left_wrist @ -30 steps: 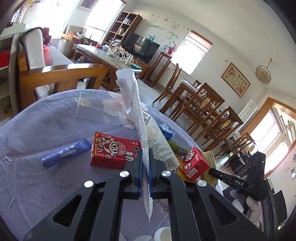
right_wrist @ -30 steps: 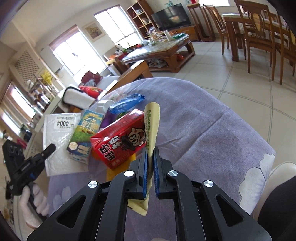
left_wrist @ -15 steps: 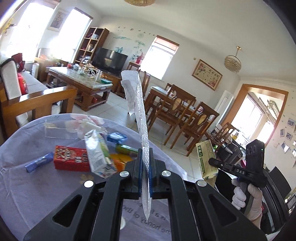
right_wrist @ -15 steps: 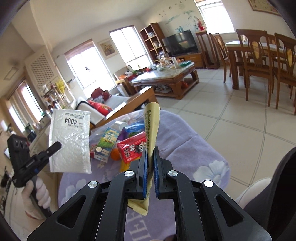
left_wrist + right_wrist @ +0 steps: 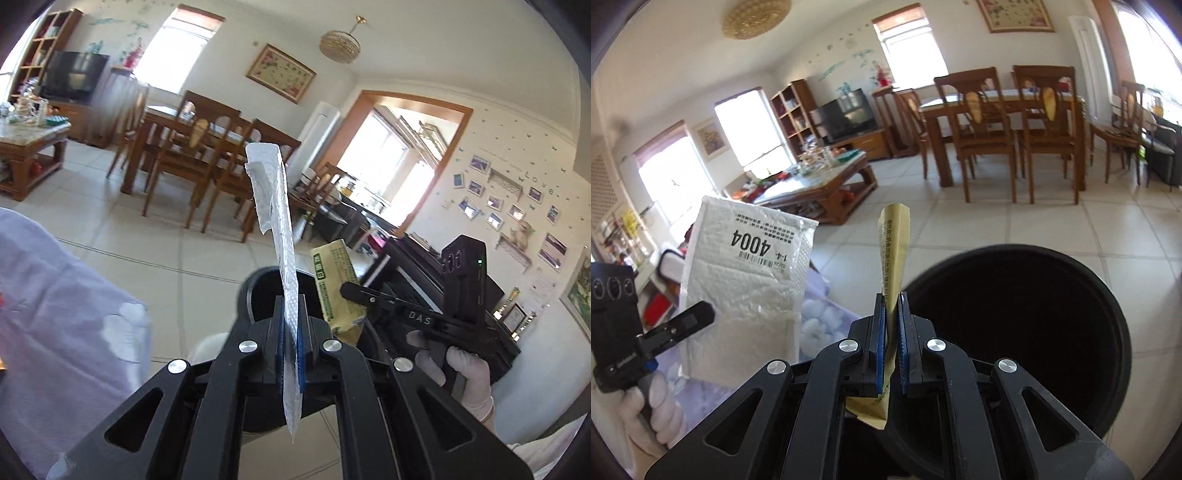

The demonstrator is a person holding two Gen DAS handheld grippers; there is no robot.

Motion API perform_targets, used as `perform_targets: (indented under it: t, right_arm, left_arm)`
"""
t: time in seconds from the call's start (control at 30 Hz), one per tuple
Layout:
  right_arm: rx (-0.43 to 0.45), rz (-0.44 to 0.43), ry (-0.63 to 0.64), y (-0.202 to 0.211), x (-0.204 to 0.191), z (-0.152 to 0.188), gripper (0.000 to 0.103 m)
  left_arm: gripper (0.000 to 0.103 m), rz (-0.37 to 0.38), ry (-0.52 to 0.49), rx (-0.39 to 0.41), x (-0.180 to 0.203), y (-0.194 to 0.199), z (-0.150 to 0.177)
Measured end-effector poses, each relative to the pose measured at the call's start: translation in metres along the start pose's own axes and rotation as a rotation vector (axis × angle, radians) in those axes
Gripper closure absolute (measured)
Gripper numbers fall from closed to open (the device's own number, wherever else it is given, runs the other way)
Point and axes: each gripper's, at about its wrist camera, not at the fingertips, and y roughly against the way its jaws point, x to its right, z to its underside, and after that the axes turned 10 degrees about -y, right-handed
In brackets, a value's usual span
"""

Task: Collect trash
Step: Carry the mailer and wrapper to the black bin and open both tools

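Observation:
My left gripper (image 5: 291,325) is shut on a white bubble mailer (image 5: 275,221), held edge-on above the floor; the mailer also shows flat in the right wrist view (image 5: 742,284). My right gripper (image 5: 891,325) is shut on a yellow wrapper (image 5: 894,243), held over the rim of a black round trash bin (image 5: 1027,332). In the left wrist view the bin (image 5: 255,295) lies partly hidden behind my fingers, and the yellow wrapper (image 5: 334,284) hangs in the other gripper (image 5: 354,291) just to its right.
The table with the purple flowered cloth (image 5: 55,314) is at the left, its edge close to the bin. A wooden dining table and chairs (image 5: 1004,122) and a coffee table (image 5: 820,184) stand beyond on the tiled floor (image 5: 997,221).
Both grippers have swung away from the table with their items, rightwards and down. The trash on the table has left view; the black bin now fills the foreground under the right gripper.

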Motion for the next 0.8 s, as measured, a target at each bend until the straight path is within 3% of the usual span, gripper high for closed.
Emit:
perform_targets:
  t: [0.13, 0.23, 0.37, 0.47, 0.5, 0.53, 0.57, 0.6, 0.63, 0.7, 0.8]
  right_arm:
    - [-0.020, 0.092, -0.067, -0.001, 0.052, 0.013, 0.096]
    - [-0.042, 0.138, -0.091, -0.005, 0.076, 0.024, 0.096]
    - [-0.074, 0.177, -0.101, -0.007, 0.091, 0.038, 0.093]
    - [-0.094, 0.188, -0.118, -0.018, 0.085, 0.042, 0.062]
    - [-0.092, 0.186, -0.127, -0.025, 0.084, 0.037, 0.045]
    - [-0.088, 0.184, -0.134, -0.028, 0.084, 0.034, 0.040]
    - [-0.083, 0.184, -0.132, -0.025, 0.084, 0.036, 0.040]
    - [-0.079, 0.186, -0.130, -0.028, 0.083, 0.033, 0.040]
    - [-0.071, 0.191, -0.129, -0.029, 0.082, 0.031, 0.040]
    - [-0.055, 0.195, -0.133, -0.033, 0.080, 0.025, 0.037]
    - [-0.032, 0.190, -0.135, -0.033, 0.074, 0.014, 0.032]
  left_arm:
    - [0.097, 0.079, 0.000, -0.077, 0.009, -0.064, 0.003]
    - [0.097, 0.079, -0.012, -0.136, 0.014, -0.098, 0.008]
    - [0.095, 0.035, -0.039, -0.201, 0.019, -0.114, 0.020]
    - [0.093, 0.017, -0.035, -0.238, 0.020, -0.115, 0.019]
    - [0.093, 0.013, -0.032, -0.241, 0.019, -0.113, 0.018]
    - [0.089, 0.008, -0.030, -0.243, 0.021, -0.107, 0.017]
    - [0.086, -0.001, -0.028, -0.243, 0.021, -0.107, 0.016]
    - [0.069, -0.010, -0.025, -0.240, 0.021, -0.105, 0.015]
    - [0.038, -0.019, -0.022, -0.229, 0.020, -0.101, 0.014]
    - [0.008, -0.056, -0.015, -0.162, 0.019, -0.091, 0.012]
    - [0.008, -0.044, -0.033, -0.123, 0.023, -0.084, 0.007]
